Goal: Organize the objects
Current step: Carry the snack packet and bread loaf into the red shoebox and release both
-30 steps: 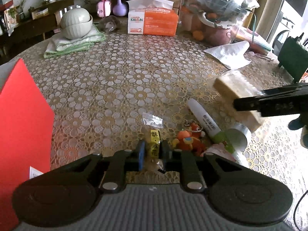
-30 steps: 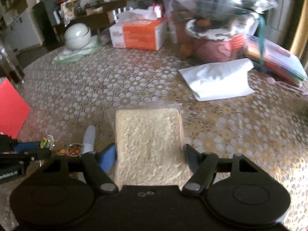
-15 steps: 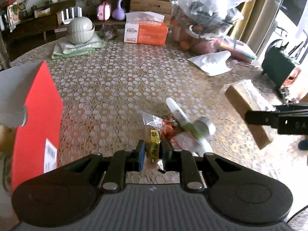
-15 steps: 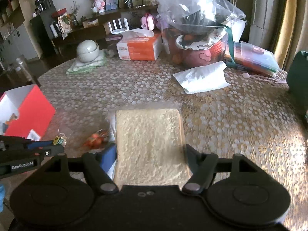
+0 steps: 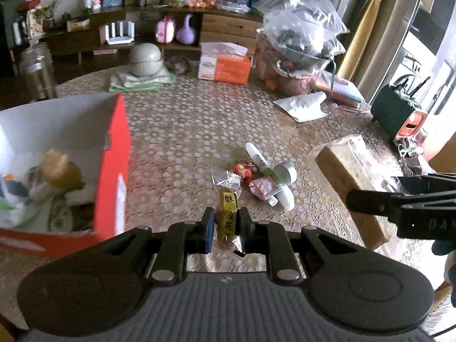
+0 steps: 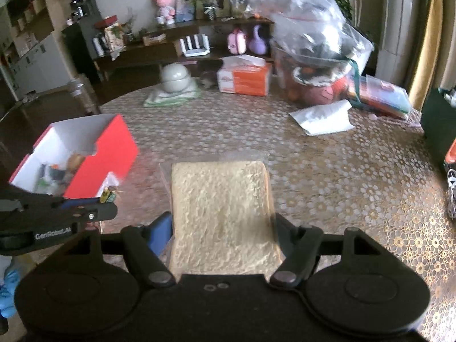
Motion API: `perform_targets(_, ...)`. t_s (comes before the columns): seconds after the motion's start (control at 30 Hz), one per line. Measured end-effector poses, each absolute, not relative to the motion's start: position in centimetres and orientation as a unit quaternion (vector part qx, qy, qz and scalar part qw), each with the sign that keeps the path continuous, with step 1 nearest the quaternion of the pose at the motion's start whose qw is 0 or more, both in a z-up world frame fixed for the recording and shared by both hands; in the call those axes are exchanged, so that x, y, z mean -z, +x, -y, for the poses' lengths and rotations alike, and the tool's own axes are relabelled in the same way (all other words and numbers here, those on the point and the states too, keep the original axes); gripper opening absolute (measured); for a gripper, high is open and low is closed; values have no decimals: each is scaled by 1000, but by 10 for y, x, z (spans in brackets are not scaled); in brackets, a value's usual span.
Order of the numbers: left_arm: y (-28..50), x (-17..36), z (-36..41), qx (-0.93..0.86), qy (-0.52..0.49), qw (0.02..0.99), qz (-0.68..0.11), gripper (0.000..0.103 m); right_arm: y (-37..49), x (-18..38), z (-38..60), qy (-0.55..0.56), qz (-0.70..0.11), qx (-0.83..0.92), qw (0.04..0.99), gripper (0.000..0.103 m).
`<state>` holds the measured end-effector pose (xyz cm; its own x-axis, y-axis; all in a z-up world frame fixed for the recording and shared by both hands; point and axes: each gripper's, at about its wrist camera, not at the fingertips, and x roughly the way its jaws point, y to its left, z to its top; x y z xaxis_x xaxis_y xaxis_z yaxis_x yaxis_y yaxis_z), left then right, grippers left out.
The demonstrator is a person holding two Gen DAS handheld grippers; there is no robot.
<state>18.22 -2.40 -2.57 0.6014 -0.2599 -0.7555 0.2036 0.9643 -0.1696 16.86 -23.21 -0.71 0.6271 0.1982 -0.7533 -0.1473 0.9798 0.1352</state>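
My left gripper (image 5: 225, 225) is shut on a clear snack packet with a yellow label (image 5: 226, 208), held above the table. My right gripper (image 6: 222, 228) is shut on a bagged slice of bread (image 6: 222, 208); the bread also shows at the right of the left wrist view (image 5: 347, 185). An open red box (image 5: 114, 165) with several items inside sits at the left, also seen in the right wrist view (image 6: 108, 154). On the table lie a white marker (image 5: 258, 158), a small orange toy (image 5: 242, 169), a round tin (image 5: 285, 171) and a pink packet (image 5: 260, 188).
At the table's far side are an orange tissue box (image 5: 225, 67), stacked grey bowls on a green cloth (image 5: 145, 62), a big plastic bag of goods (image 5: 299, 45) and a white paper sheet (image 5: 305, 105). A dark green case (image 5: 393, 114) stands at the right.
Both grippers have risen and pulled back with their loads. The red box's open inside has come into view at the left; the loose items on the table look farther away.
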Motion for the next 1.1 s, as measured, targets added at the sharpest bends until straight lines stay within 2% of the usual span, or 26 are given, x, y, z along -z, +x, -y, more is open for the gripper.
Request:
perform_targets(0.6,132,-5,-83,81,-62,914,-391,17,148,-14,100,-1,-401,-155,903,73)
perform_targets(1.1,129,-12,-172,23,-65,921,-382,17,173,-15,1,-11,-404,-206,891,73)
